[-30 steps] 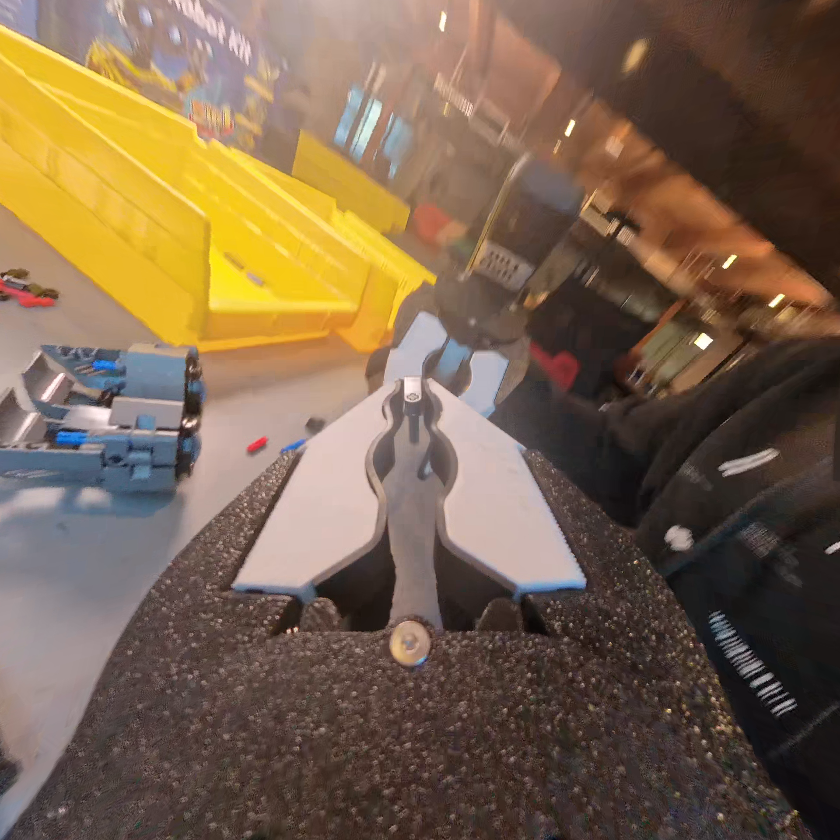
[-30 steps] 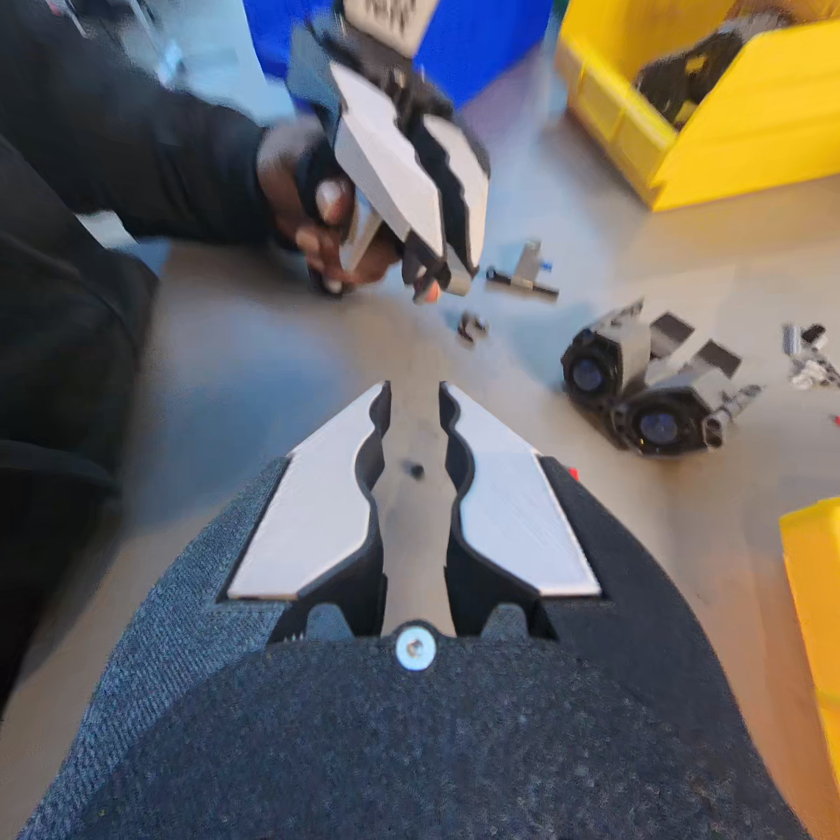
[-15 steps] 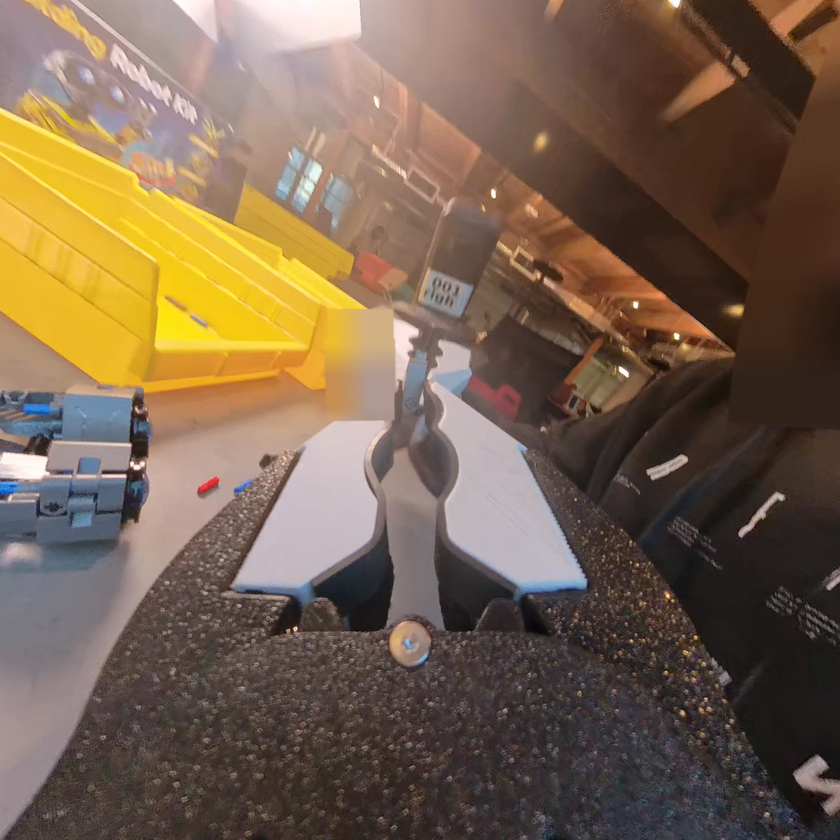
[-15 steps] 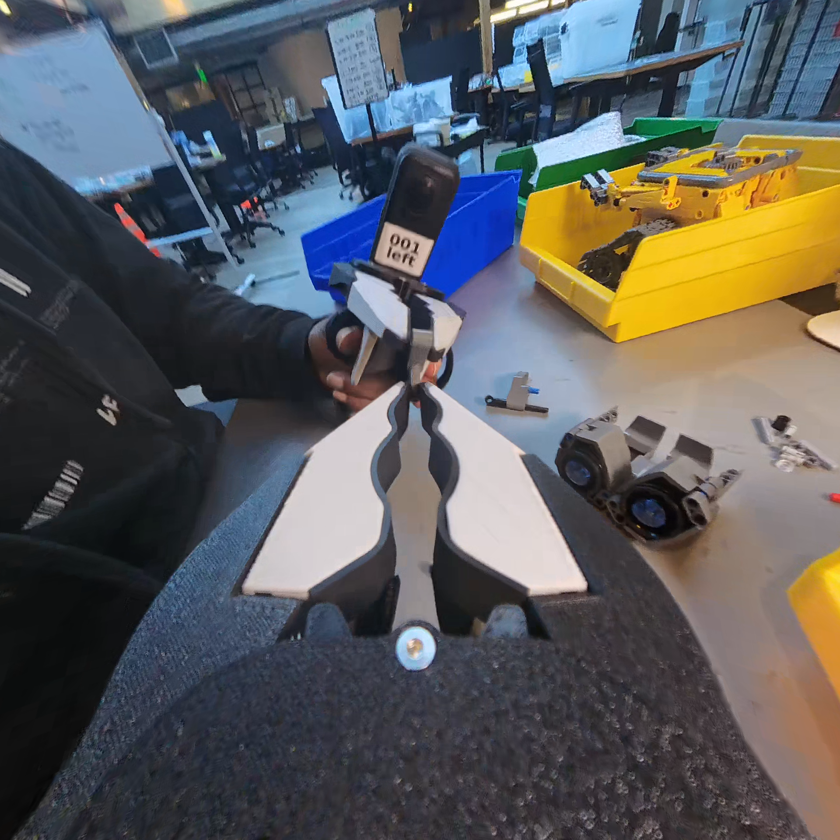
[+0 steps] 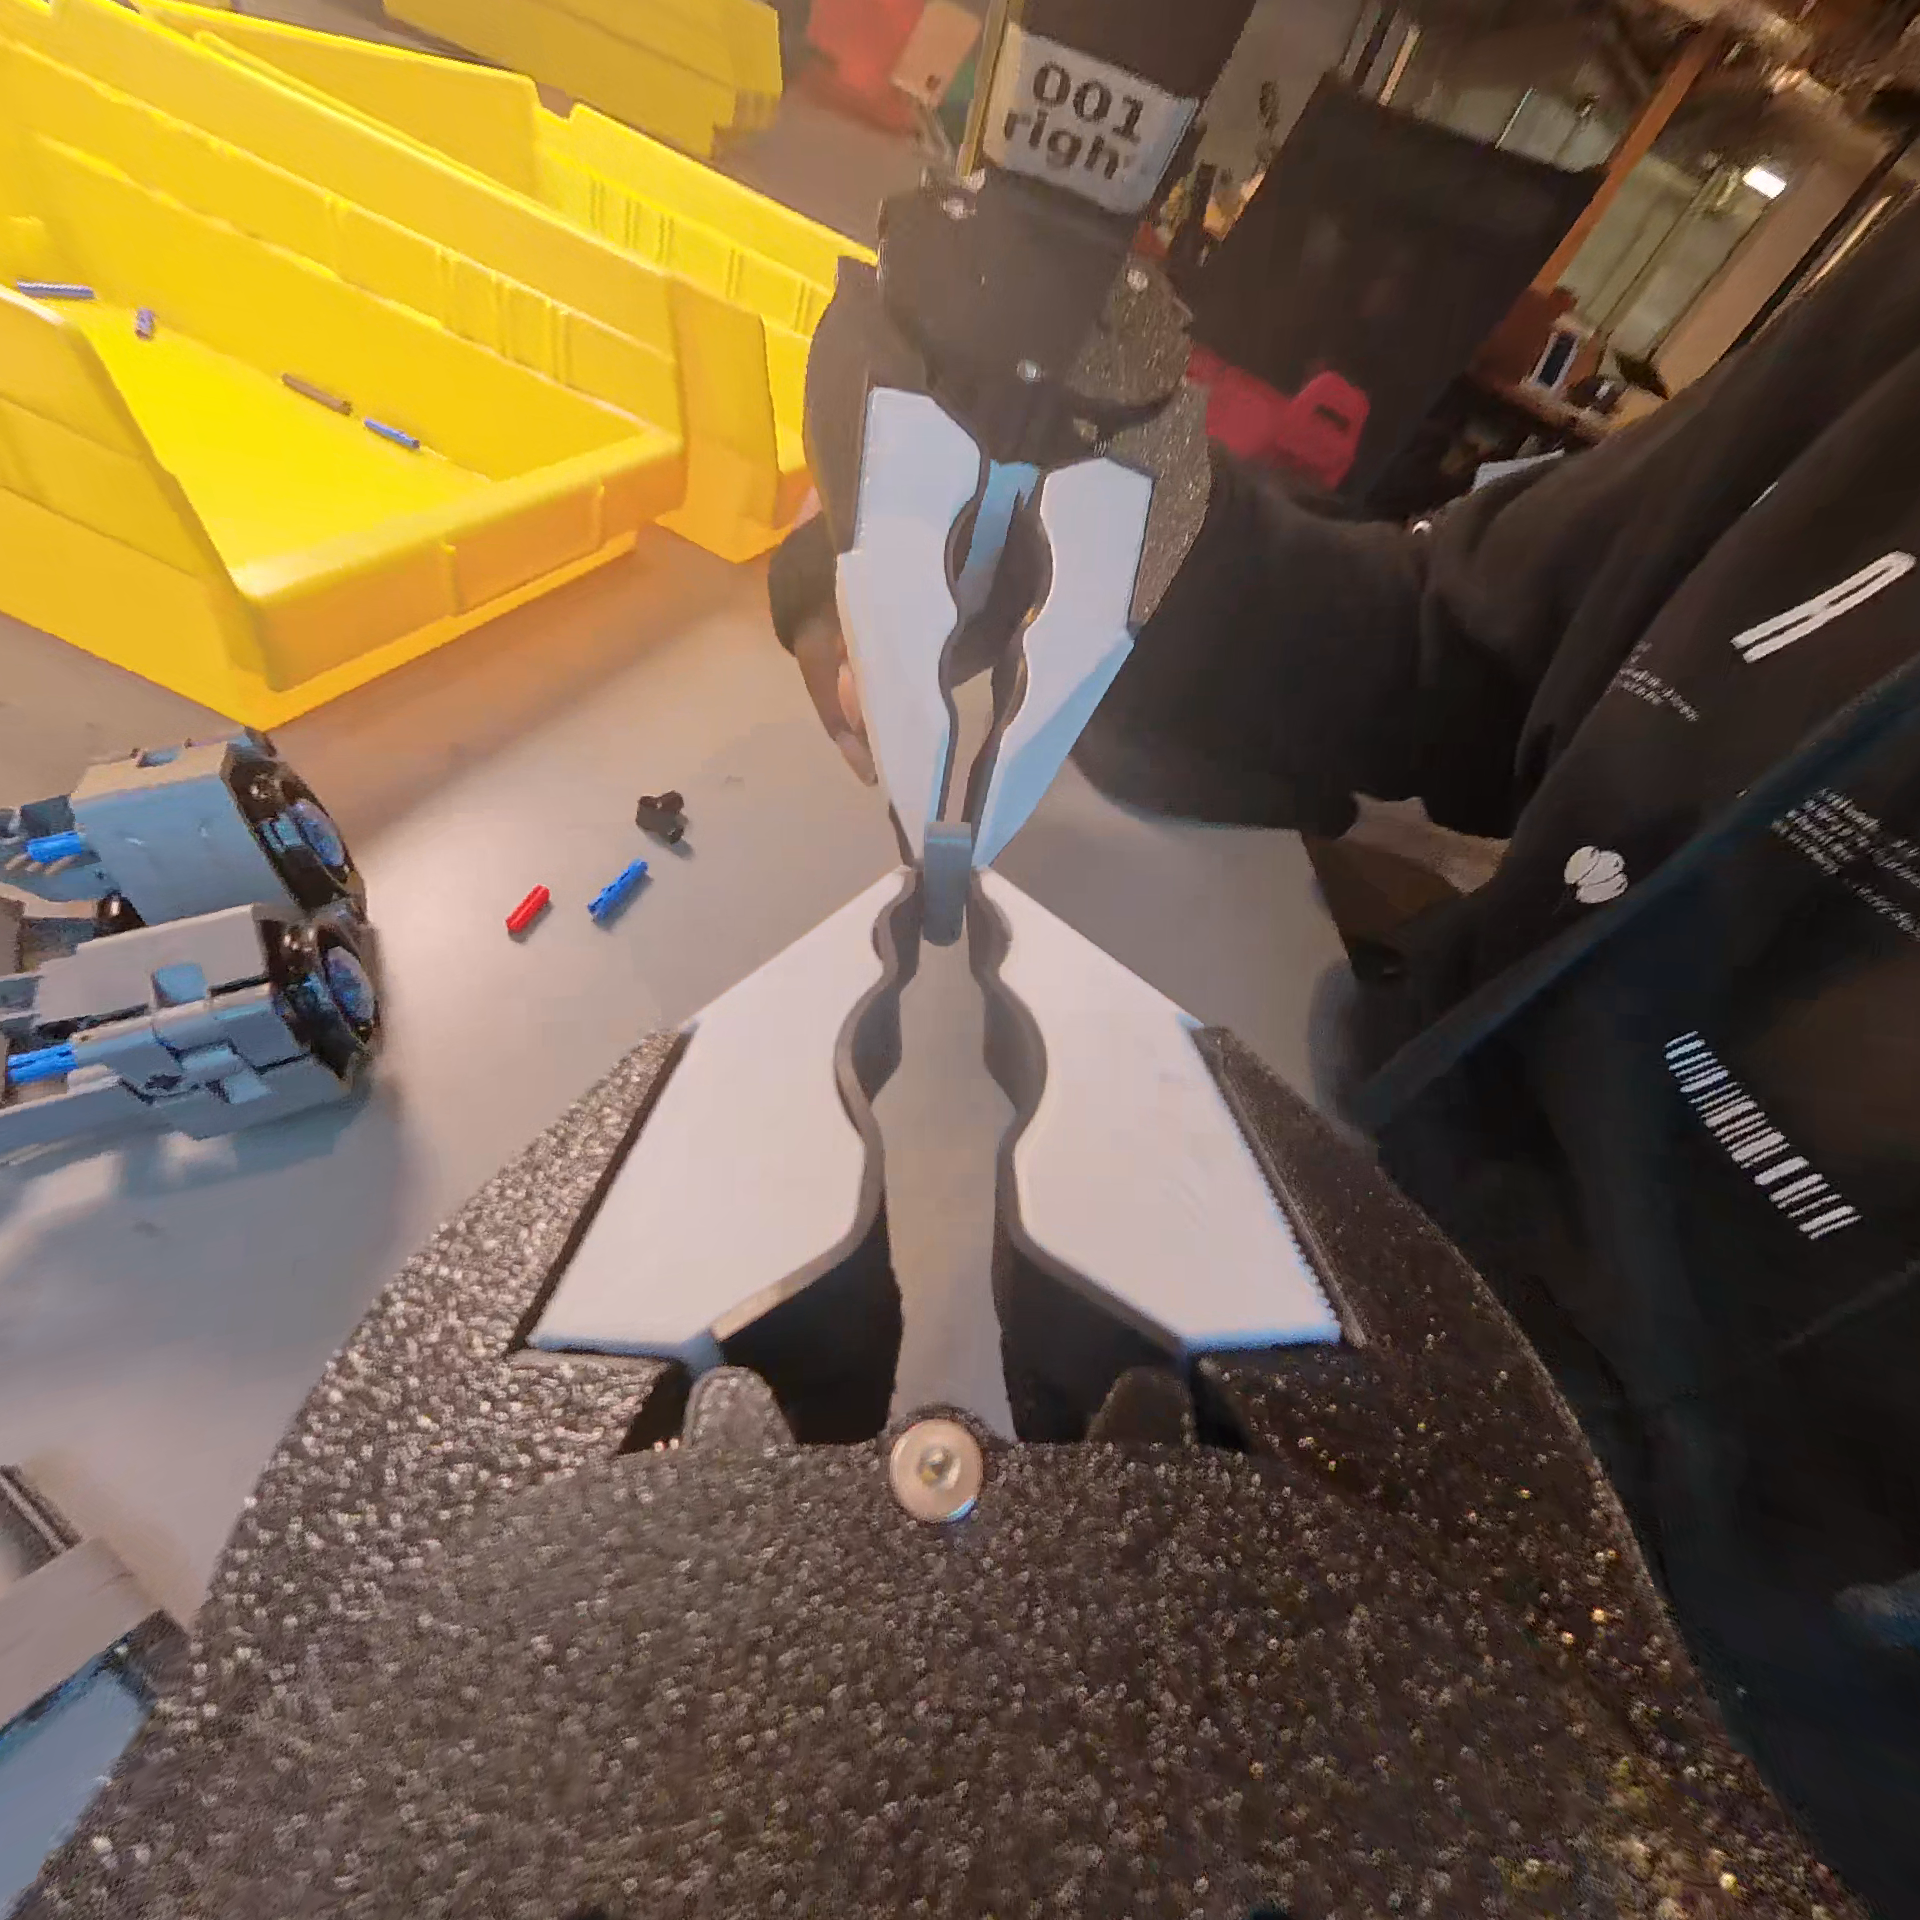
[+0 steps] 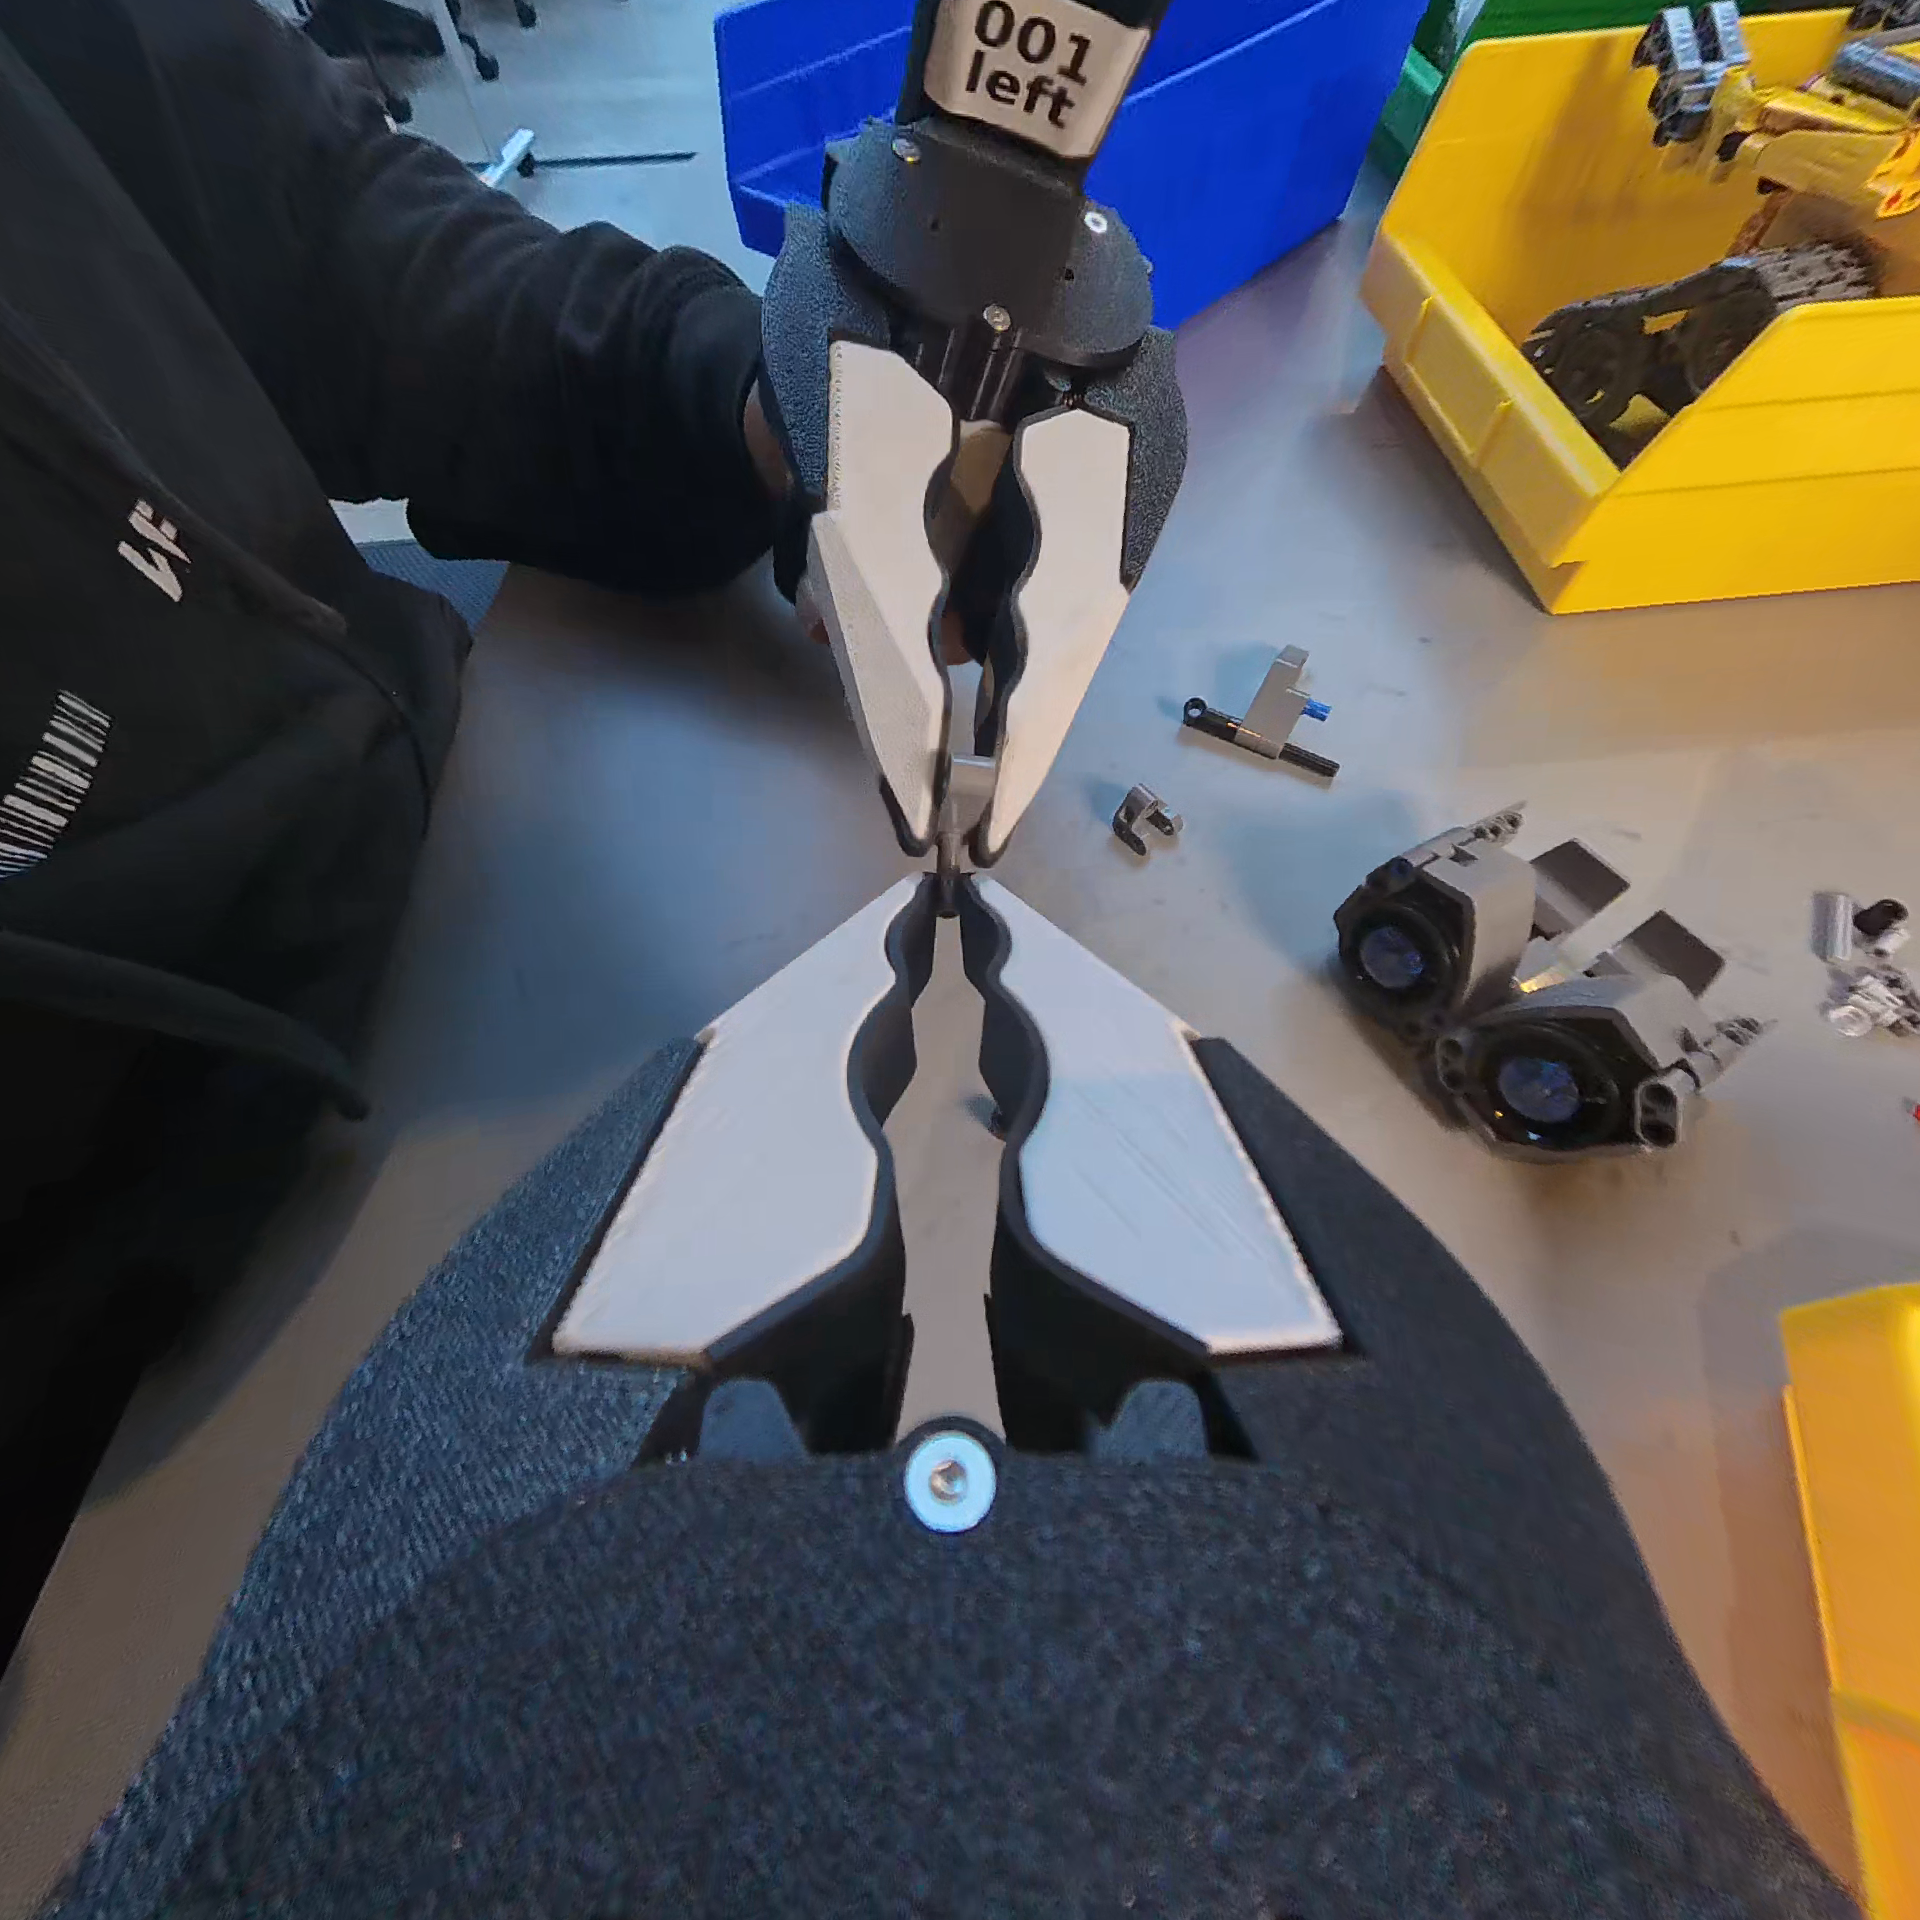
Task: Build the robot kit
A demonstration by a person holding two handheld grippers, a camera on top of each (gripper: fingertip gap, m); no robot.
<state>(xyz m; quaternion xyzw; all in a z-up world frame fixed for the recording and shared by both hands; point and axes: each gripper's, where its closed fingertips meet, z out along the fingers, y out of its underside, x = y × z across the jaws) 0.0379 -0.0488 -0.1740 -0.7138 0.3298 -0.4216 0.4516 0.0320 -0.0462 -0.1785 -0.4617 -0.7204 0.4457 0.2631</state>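
My left gripper [image 5: 940, 883] is shut on a small grey connector piece [image 5: 945, 883]. It also shows in the right wrist view [image 6: 951, 821], pointing toward me with the grey piece [image 6: 971, 784] at its tips. My right gripper [image 6: 948, 883] is shut on a tiny dark pin [image 6: 948, 878]; only the pin's end shows. In the left wrist view the right gripper [image 5: 945, 821] comes down from above. The two grippers meet tip to tip above the grey table [image 6: 644, 831], with the pin's end against the grey piece.
A grey twin-motor assembly [image 6: 1507, 997] lies on the table, at the left in the left wrist view [image 5: 187, 935]. Loose parts lie nearby: a red pin [image 5: 527, 907], a blue pin [image 5: 617, 890], a black connector [image 5: 662, 816], a grey piece on a black axle [image 6: 1268, 717]. Yellow bins [image 5: 364, 416] [image 6: 1662, 468] and a blue bin [image 6: 1226, 125] stand behind.
My right gripper went from open over the table to shut. Both grippers rose, then came down together until their tips met. The left gripper kept hold of the grey piece.
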